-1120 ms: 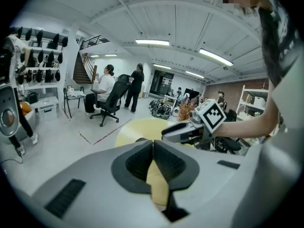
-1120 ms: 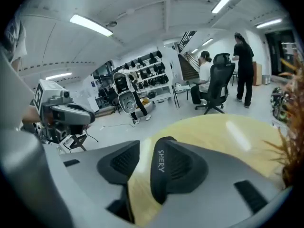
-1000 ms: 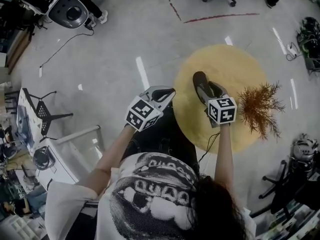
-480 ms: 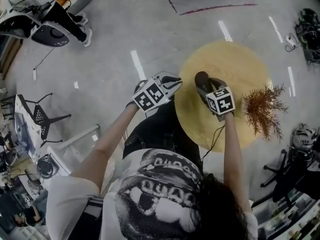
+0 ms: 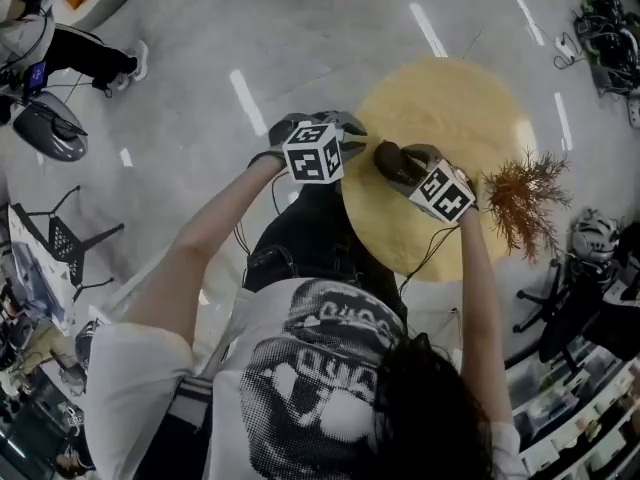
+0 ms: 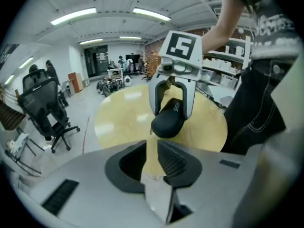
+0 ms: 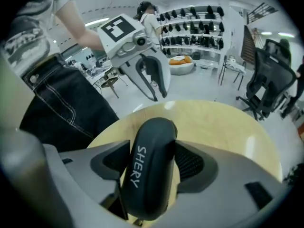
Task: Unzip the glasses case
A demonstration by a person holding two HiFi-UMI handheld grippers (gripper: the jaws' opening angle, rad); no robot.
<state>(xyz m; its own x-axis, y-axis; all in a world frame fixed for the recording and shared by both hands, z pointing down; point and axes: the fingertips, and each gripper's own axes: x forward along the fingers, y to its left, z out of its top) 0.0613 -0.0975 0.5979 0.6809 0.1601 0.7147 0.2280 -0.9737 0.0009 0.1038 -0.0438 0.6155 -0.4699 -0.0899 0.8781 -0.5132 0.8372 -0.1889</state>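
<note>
The black, oblong, hard-shell glasses case (image 7: 149, 165) with white "SHERY" lettering along its side is off the table, clamped in the right hand-held gripper (image 6: 173, 113). In the right gripper view it lies lengthwise between the two black ribbed pads (image 7: 190, 163), which press on both of its long sides. Its rounded far end sticks out past the fingertips. The jaws have just been opening, and they stand wide with the case between them.

From the head view, the case hangs over the near left edge of the round, pale yellow wooden tabletop (image 5: 450, 108). It is close in front of the person's dark jeans (image 5: 300, 248).

The left hand-held gripper (image 5: 352, 128) sits just to the left of the case, with its tips pointing towards the free end and not touching it. In the left gripper view, the case is straight ahead of that gripper's jaws, a little above them and apart from them. It points end-on and tilts downwards out of the right hand-held gripper's grey fingers. The left jaws are drawn close together, leaving only a narrow slit. Nothing is in the slit, and the yellow tabletop shows through it.

A dry, brown, branchy plant (image 5: 520, 198) lies at the right edge of the tabletop, well apart from both hand-held grippers. Around the table is a glossy grey floor (image 5: 200, 68). A black office chair (image 6: 45, 108) stands off to one side in the left gripper view.
</note>
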